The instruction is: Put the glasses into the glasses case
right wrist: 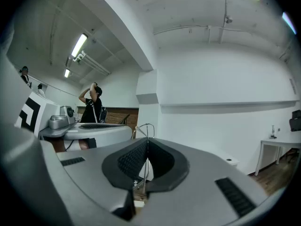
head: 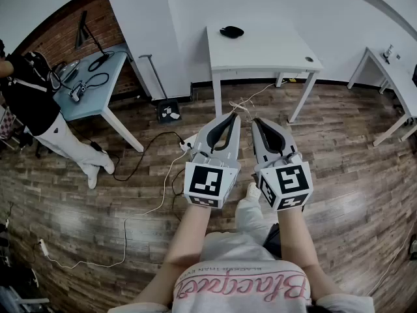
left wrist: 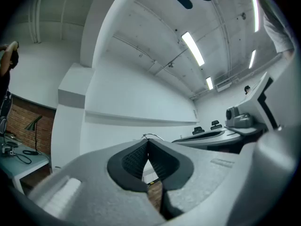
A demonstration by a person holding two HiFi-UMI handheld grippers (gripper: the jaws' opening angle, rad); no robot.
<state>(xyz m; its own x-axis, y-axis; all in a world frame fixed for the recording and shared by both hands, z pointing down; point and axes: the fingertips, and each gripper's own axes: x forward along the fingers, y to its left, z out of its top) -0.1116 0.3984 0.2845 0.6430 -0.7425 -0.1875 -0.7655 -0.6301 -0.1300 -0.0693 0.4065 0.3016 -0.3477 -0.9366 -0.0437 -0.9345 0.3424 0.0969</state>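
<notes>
Left gripper and right gripper held side by side over the wood floor, both aimed at a white worktop. Fingers of each pressed together, nothing between them. Small dark object sits near the worktop's far edge (case or glasses, too small to tell), well apart from both grippers

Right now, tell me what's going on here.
A person stands on a wood floor holding the left gripper and right gripper out front, both with jaws together and empty. A dark item, too small to identify, lies on the white table ahead, untouched. Another person stands at the far left.
</notes>
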